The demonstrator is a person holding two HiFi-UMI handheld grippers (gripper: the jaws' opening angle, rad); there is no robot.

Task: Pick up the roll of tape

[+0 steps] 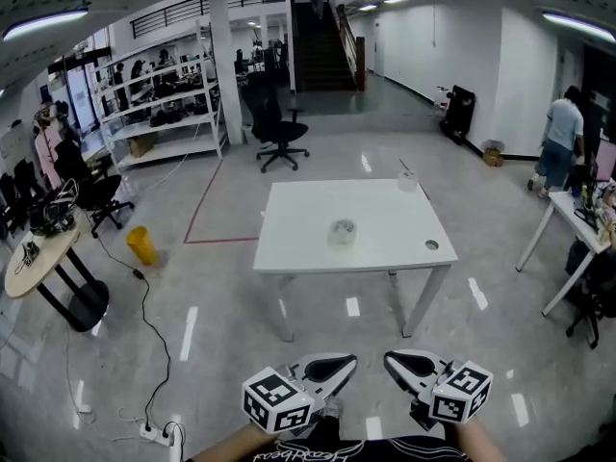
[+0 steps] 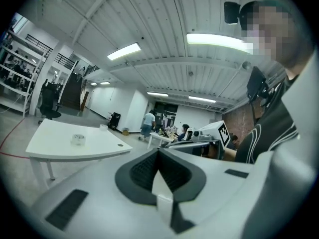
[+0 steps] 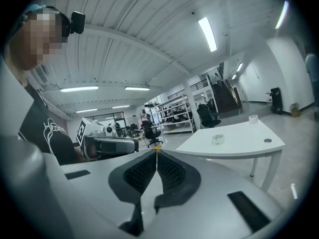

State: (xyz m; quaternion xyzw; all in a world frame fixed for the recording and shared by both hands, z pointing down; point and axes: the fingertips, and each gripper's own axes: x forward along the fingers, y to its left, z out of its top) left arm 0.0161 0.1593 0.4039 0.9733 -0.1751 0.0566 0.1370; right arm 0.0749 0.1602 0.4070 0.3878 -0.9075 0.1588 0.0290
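**Both grippers closed and empty, tape roll well ahead on the table**

The left gripper (image 2: pixel 158 152) has its two dark ribbed pads pressed together along a thin line, with nothing between them. The right gripper (image 3: pixel 156 152) stands the same way: its pads meet at the tips and grip nothing. In the head view the two grippers are held side by side low in the frame, their tips near each other and pointing towards the white rectangular table (image 1: pixel 308 253).

The small translucent roll of tape (image 1: pixel 342 231) lies flat on that table top, about the middle of it, well apart from both pairs of jaws and beyond their tips. From the left gripper's jaws it sits ahead and off to the left. From the right gripper's jaws it sits ahead and off to the right. Neither gripper touches the roll or the table.

Further from the jaws than the roll, at the table's far edge, stands a small white cylinder (image 1: pixel 408 181). A round dark hole (image 1: pixel 431 244) shows in the table top near its right corner, to the right of the roll.

Beyond the table stands a black swivel office chair (image 1: pixel 279 128). A person in a light shirt (image 1: pixel 561 138) stands far off to the right of the jaws.
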